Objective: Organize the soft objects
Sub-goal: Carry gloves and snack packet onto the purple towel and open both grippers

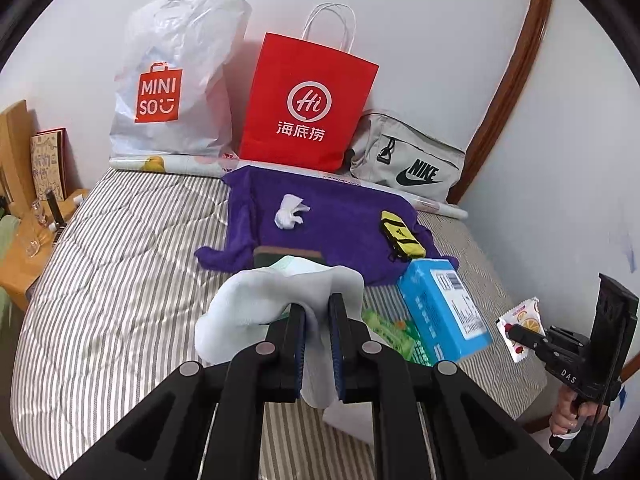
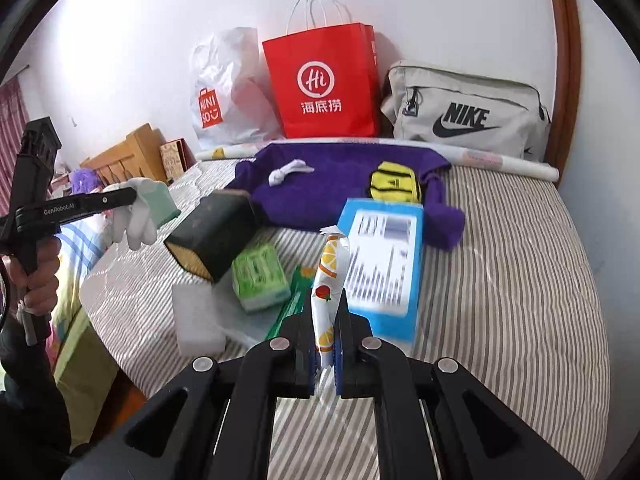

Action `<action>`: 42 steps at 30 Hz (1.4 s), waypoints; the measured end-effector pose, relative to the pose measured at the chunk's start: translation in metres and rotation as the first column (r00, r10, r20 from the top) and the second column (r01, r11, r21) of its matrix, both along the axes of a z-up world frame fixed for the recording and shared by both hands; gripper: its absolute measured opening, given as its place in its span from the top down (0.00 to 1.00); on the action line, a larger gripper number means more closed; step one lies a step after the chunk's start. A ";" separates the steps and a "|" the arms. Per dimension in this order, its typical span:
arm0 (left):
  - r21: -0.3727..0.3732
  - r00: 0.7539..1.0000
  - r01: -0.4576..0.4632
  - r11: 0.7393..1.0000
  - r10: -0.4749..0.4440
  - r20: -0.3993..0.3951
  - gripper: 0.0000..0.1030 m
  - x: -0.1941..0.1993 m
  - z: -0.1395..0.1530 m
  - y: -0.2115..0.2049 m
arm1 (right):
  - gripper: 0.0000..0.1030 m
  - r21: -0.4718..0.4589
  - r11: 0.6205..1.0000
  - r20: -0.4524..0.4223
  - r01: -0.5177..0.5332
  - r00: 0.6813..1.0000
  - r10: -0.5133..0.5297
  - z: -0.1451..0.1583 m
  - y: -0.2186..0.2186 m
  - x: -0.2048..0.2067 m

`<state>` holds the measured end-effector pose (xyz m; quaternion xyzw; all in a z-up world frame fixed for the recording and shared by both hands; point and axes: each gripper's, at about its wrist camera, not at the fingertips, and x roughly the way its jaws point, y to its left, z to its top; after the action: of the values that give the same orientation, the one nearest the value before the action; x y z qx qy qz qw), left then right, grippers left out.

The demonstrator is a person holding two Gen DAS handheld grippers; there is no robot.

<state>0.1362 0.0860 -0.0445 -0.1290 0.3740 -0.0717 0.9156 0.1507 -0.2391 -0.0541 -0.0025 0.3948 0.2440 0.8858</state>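
My left gripper [image 1: 318,312] pinches a white sock [image 1: 256,300] at lower centre of its view, above the bed [image 1: 120,264]. My right gripper [image 2: 325,320] clamps a snack packet [image 2: 330,276], lower centre.

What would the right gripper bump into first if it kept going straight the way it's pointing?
Probably the blue box. The right gripper, shut on a snack packet, points down at the bed, and that box lies just ahead, though depth is hard to judge.
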 end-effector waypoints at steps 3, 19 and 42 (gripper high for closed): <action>-0.007 1.000 -0.006 1.000 0.006 -0.007 0.89 0.015 0.000 0.002 | 0.94 0.002 1.000 0.002 -0.002 1.000 0.002 0.003 0.003 0.016; -0.029 0.999 0.002 1.000 -0.003 -0.036 0.89 0.116 -0.004 -0.004 | 0.94 0.032 0.998 -0.078 -0.063 0.995 0.065 -0.003 0.039 0.152; -0.075 0.986 0.004 0.997 -0.016 -0.164 0.89 0.208 -0.055 -0.018 | 0.94 -0.099 0.979 -0.253 -0.176 0.956 0.146 -0.072 0.094 0.233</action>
<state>0.3439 0.0684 -0.0994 -0.1666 0.4459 -0.0792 0.8759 0.3838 -0.1455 -0.1257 -0.0582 0.5135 0.2896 0.8056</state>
